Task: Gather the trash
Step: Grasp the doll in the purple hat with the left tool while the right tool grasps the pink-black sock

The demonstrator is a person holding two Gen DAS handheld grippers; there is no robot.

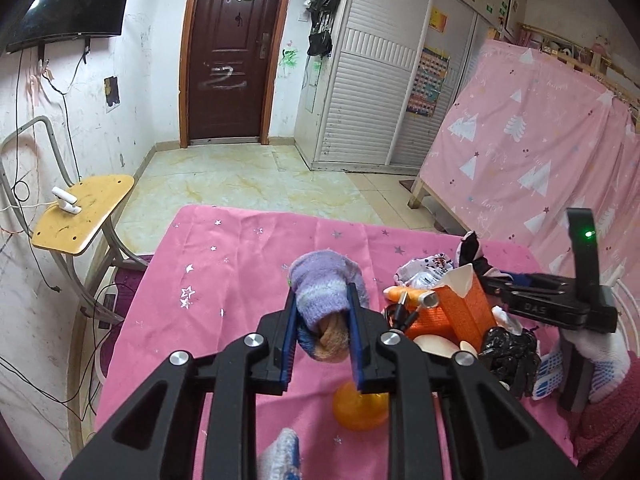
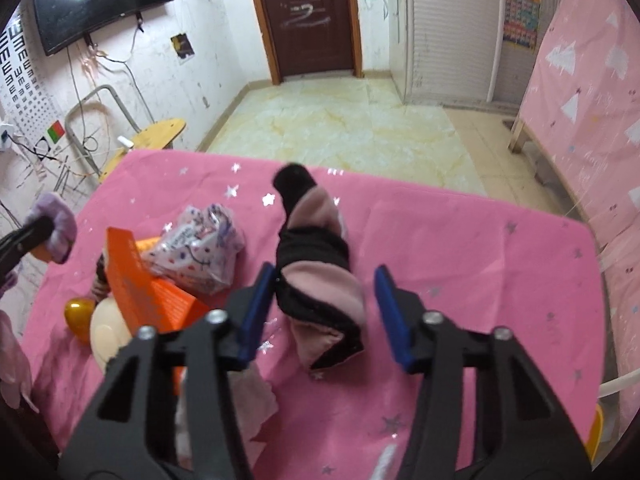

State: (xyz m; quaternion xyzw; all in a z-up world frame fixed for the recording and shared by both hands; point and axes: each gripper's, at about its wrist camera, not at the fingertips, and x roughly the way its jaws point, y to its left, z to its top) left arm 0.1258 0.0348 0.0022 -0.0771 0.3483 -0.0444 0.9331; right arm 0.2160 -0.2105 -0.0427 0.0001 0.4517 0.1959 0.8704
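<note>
A pink star-printed cloth covers the table, with the tiled floor beyond its far edge and a dark wooden door behind that. Left of the table stands a yellow wooden chair; above it a black wall-mounted television. On the cloth's left part sits a pile: an orange cardboard box, a crumpled printed plastic bag behind it, and a small amber ball at its near left. A black-and-pink sock lies right of the pile, mid-cloth. A purple knitted sock hangs above the cloth, left of the pile. A pink tree-patterned curtain hangs to the right.
</note>
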